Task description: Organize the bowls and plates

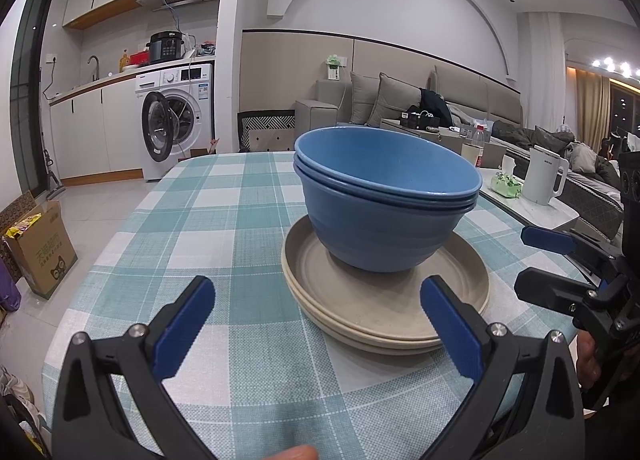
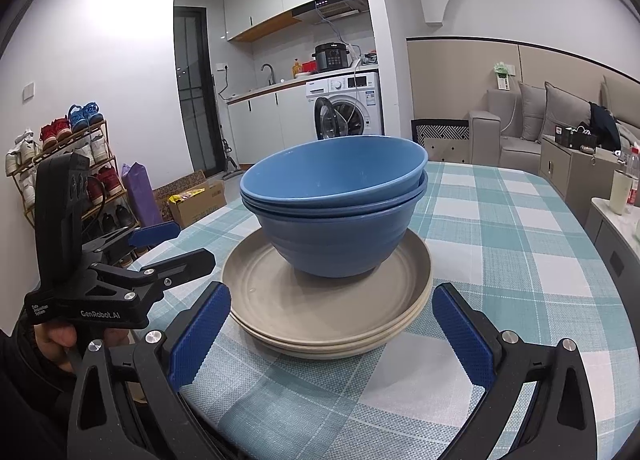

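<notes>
Checked tablecloth (image 1: 224, 219) (kitchen behind) bears stacked bowls (image 1: 384, 195) on plates (image 1: 384, 316).

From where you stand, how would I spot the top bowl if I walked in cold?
Find the table with the teal checked cloth. Near its middle lies a stack of beige plates, and on them stands a nest of blue bowls. The top bowl is the one sitting slightly askew, the only one whose inside shows.

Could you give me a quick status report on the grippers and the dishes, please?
Left gripper open, empty. Right gripper open, empty. Bowls nested on stacked plates. Nothing in the way.
</notes>
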### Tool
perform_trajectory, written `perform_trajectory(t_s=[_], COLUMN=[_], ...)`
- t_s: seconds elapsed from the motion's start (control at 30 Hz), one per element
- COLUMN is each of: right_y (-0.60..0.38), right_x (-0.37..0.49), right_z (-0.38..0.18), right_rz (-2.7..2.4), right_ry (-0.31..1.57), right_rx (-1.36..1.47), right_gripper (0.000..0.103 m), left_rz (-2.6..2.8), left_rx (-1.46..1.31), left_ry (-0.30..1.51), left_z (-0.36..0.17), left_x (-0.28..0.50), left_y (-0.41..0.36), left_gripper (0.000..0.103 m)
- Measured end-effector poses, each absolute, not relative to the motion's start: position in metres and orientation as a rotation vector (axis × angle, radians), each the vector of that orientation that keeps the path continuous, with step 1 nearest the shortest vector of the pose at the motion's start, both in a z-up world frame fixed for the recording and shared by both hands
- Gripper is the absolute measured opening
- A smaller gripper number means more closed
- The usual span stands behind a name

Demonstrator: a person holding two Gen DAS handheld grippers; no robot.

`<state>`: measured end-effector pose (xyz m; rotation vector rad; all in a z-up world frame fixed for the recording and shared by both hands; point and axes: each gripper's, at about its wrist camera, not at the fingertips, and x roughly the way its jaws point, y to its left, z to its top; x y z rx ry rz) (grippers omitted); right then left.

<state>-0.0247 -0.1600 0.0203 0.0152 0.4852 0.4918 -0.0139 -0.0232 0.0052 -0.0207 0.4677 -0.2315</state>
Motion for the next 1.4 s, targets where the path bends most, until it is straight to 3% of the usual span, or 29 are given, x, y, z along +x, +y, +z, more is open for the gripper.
perform_trajectory(t_s=[1.4], right_y=[-0.1597], right_x=[-0.0268], right_z=[0.0211], right_rz=[0.495], right_ry=[0.475], right_rx=[0.022], right_gripper=[0.103], left_rz=[-0.229], left_rx=[-0.019], left_ry=[0.469], left_z=[0.0044], left_x=[-0.013], left_y=[-0.0244], left_gripper=[0.103])
